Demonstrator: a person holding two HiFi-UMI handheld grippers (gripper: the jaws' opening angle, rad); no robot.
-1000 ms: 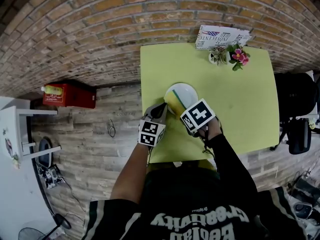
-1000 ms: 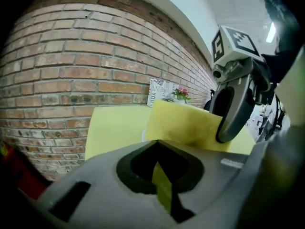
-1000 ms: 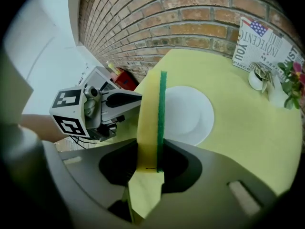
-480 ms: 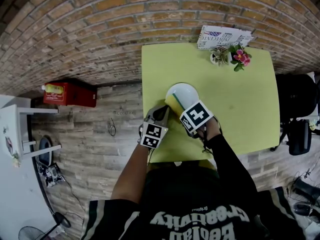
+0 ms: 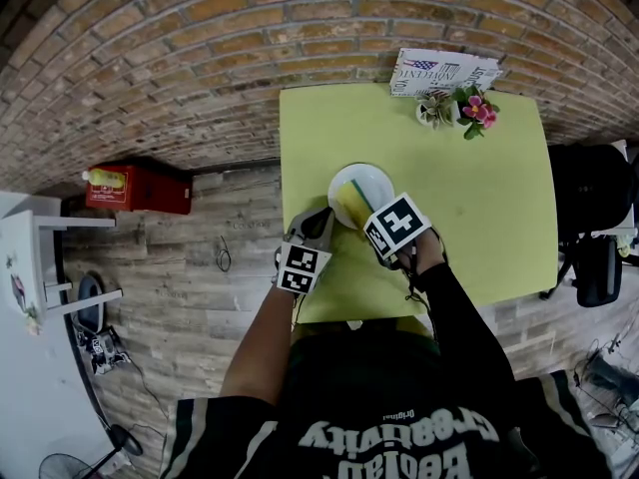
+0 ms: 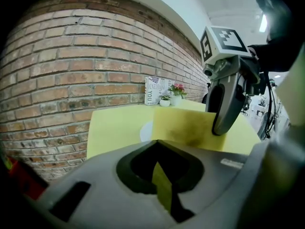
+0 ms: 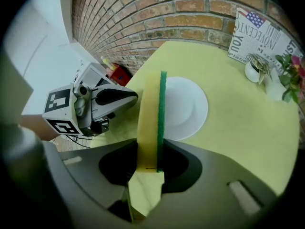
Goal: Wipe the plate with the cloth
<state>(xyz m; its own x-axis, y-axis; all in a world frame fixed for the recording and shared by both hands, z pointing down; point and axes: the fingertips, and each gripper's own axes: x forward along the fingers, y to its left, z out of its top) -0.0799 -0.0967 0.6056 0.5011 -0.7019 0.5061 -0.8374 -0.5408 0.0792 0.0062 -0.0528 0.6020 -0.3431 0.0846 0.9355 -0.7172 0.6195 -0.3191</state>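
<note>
Right gripper [image 7: 150, 162] fingers pinch a thick yellow green-edged cloth [image 7: 151, 113] over the round white plate [image 7: 186, 109] at centre frame. Left gripper [image 6: 161, 175] fingers sit pressed together, empty. This looks like the wiping step; next, press down and sweep across.

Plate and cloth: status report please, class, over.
Right tool shut on yellow-green cloth, edge-on over white plate. Left tool shut, empty, beside plate. Nothing between cloth and plate.

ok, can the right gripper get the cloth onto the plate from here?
Probably yes. The right gripper is shut on the cloth, whose far end hangs over the near rim of the plate. Nothing stands between them, and the left gripper is off to the side by the table edge.
</note>
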